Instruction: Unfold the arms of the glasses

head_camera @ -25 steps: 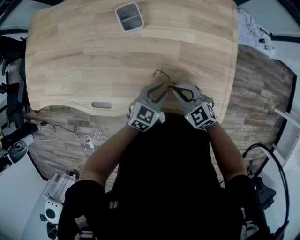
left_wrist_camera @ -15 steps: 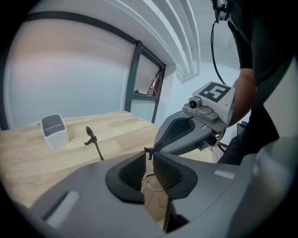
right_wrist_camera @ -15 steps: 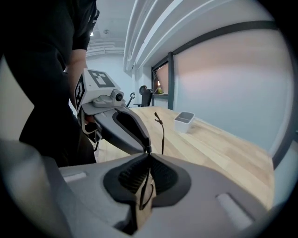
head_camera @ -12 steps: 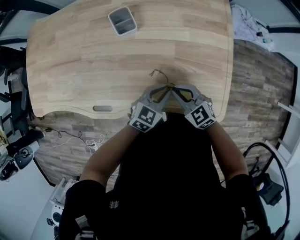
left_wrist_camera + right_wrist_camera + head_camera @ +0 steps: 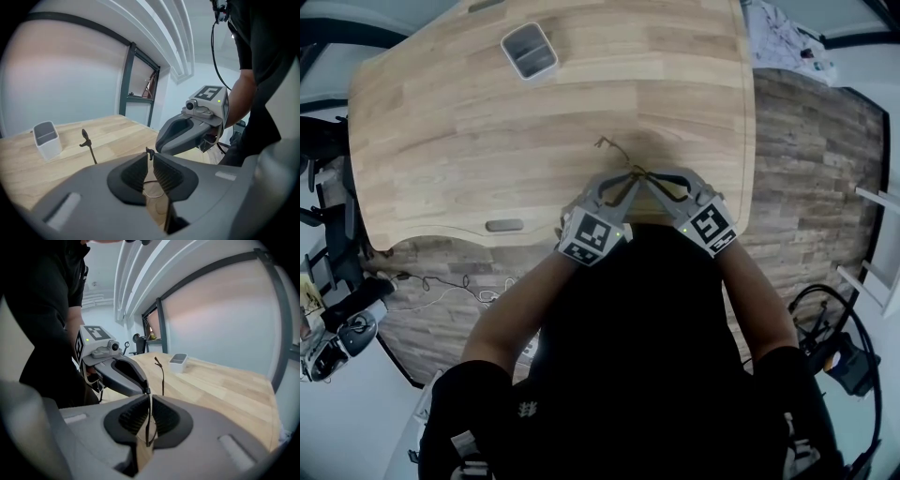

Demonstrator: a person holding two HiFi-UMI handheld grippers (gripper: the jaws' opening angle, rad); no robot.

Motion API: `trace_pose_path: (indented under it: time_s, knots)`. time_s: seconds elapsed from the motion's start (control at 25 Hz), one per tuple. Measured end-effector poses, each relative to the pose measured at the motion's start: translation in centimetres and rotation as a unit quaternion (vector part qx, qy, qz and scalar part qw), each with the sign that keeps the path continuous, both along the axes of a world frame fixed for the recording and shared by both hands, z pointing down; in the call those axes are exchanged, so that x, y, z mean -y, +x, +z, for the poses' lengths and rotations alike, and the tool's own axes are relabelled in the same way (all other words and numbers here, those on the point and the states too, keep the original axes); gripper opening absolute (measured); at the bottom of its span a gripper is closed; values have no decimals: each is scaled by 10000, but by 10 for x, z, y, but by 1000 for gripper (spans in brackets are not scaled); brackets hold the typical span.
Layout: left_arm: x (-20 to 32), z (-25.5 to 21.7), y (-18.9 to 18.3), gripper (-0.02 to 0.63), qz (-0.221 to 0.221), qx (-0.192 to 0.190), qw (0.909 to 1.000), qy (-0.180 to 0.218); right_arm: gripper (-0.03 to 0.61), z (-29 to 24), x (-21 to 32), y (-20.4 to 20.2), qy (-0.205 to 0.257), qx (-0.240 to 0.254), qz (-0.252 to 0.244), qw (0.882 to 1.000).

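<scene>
The glasses are above the table, near its 6 o'clock edge, and one thin arm points to about 11 o'clock in the head view. The left gripper comes from 8 o'clock; its jaws have just been closing and are narrow on the frame. The right gripper, from 4 o'clock, pinches the frame tightly.

no words, numbers or brand names can be read anywhere. the cube on the left gripper and the cube on the right gripper carry only black-and-white square patterns, not letters. a small white mark on the person's dark shirt is too small to make out.
</scene>
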State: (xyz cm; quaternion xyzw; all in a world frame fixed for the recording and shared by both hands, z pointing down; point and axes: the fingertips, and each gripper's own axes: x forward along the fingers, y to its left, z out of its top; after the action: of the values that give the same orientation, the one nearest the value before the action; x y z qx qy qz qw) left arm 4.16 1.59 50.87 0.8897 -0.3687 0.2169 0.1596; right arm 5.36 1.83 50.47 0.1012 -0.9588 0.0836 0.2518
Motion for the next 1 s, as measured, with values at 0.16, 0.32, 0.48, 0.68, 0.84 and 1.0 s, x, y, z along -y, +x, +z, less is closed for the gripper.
trace_pose_path:
  time_s: [0.16,0.32,0.48,0.68,0.84,1.0]
  knots:
    - [-3,-3,7,35,132,-12,9999,49,21,-6,7,14,16,109,311,9995]
    - [-5,-6,13,35,277,-22,9996,79,21,-5,22,29,-21,96,732,9973]
    - [-13,-9,20,35,440,-69,9990,64,21,-4,30,39,-118,160,1056,9942]
    - [-21,-14,31,35,678,-123,9976,89,21,-4,32,45,-226,290,1289,9910]
    - [-26,-18,40,37,834,-181,9963,111,21,-3,25,49,-251,315,1320,9904]
    - [-32,-23,53,46,986,-230,9948,94,21,0,18,57,-296,322,1386,9894]
